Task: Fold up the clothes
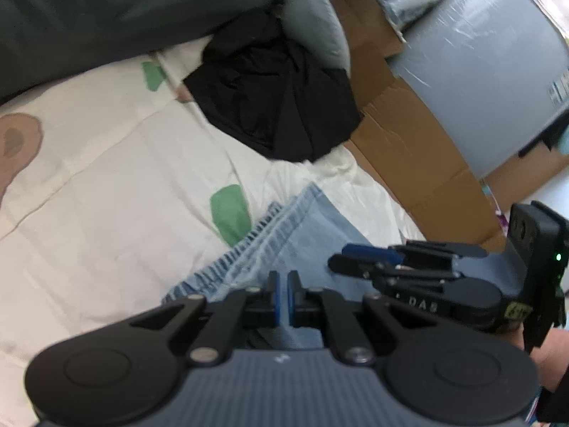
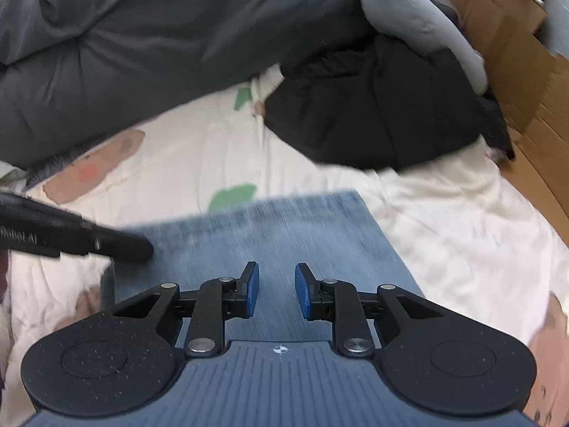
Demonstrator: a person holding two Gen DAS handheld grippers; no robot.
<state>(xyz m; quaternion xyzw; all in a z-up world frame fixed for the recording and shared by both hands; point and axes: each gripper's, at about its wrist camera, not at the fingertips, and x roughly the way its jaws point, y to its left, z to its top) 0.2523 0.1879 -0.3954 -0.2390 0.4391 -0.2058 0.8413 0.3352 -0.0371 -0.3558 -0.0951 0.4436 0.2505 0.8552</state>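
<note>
Light blue jeans (image 1: 313, 227) lie folded on a cream printed sheet (image 1: 106, 185). In the left wrist view my left gripper (image 1: 283, 281) rests at the hem edge. Its blue pads are almost together with a thin sliver of denim between them. The right wrist view shows the same jeans (image 2: 284, 235) as a flat rectangle, with the left gripper (image 2: 142, 249) at their left edge. My right gripper (image 2: 277, 284) hovers over the denim, jaws apart with nothing between them. From the left wrist view the right gripper (image 1: 341, 258) is seen side on above the jeans.
A crumpled black garment (image 1: 277, 106) (image 2: 373, 117) lies farther up the bed. A dark grey duvet (image 1: 106, 10) (image 2: 142, 53) bulks along the far side. To the right stand a cardboard box (image 1: 409, 142) (image 2: 526, 71) and a grey wrapped package (image 1: 480, 71).
</note>
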